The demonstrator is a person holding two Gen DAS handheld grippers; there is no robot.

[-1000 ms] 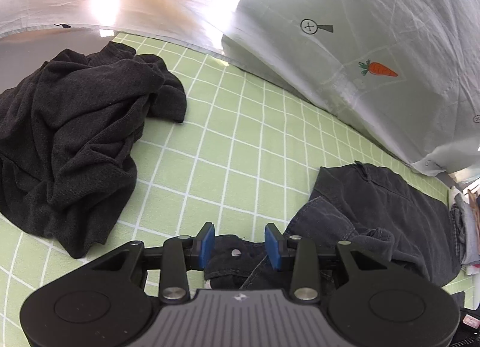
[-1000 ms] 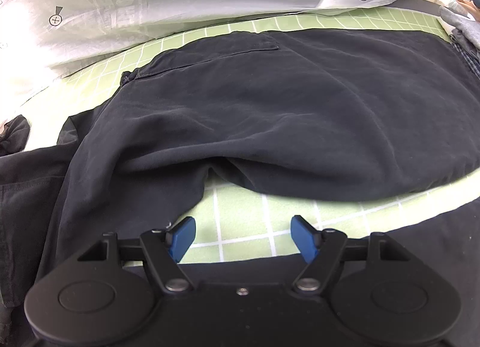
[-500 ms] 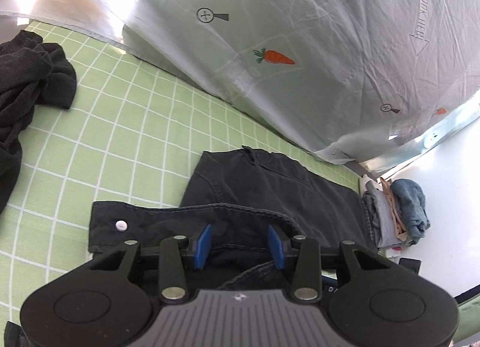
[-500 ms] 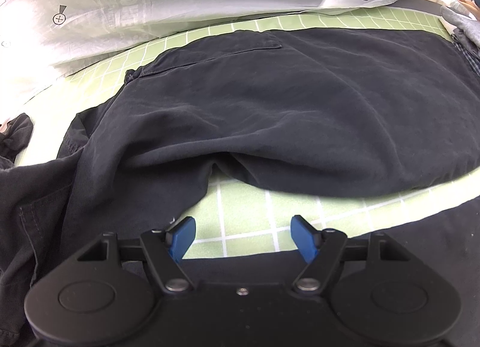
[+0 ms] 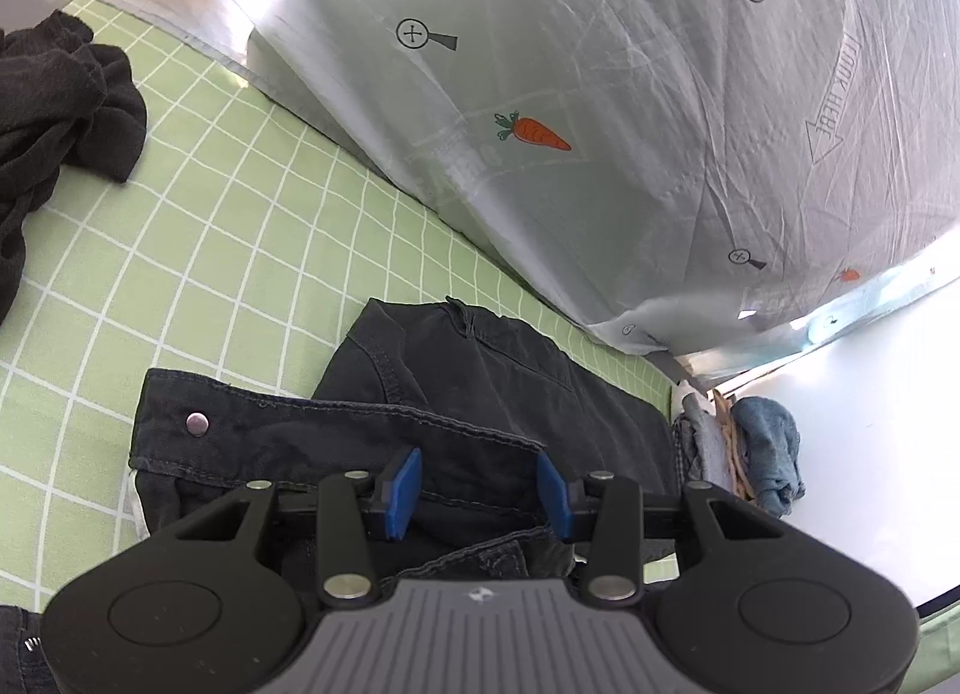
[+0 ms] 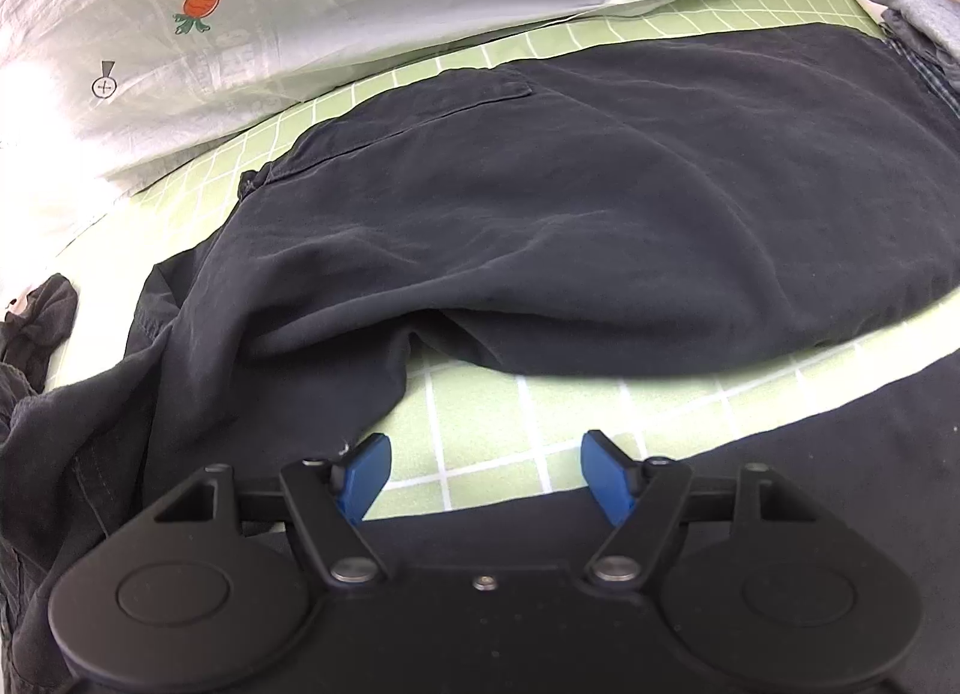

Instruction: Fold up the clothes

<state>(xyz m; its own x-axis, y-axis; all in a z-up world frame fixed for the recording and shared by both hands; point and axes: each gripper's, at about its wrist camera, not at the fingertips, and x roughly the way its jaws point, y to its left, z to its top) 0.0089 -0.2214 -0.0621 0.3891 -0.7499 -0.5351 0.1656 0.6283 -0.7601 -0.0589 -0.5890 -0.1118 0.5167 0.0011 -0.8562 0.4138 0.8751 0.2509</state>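
Trousers (image 6: 600, 226) spread flat across green checked mat (image 5: 240, 250), waistband (image 5: 336, 436) folded over toward left side, presumably to square up top edge before first fold. Left gripper (image 5: 477, 493) low over waistband, jaws partly apart with dark cloth showing between them; pads not visibly pinching it. Right gripper (image 6: 483, 475) above bare mat in gap between trouser legs, jaws wide, holding nothing, likely waiting to take a leg. Black jumper (image 5: 54, 111) heaped aside, well apart, next in line.
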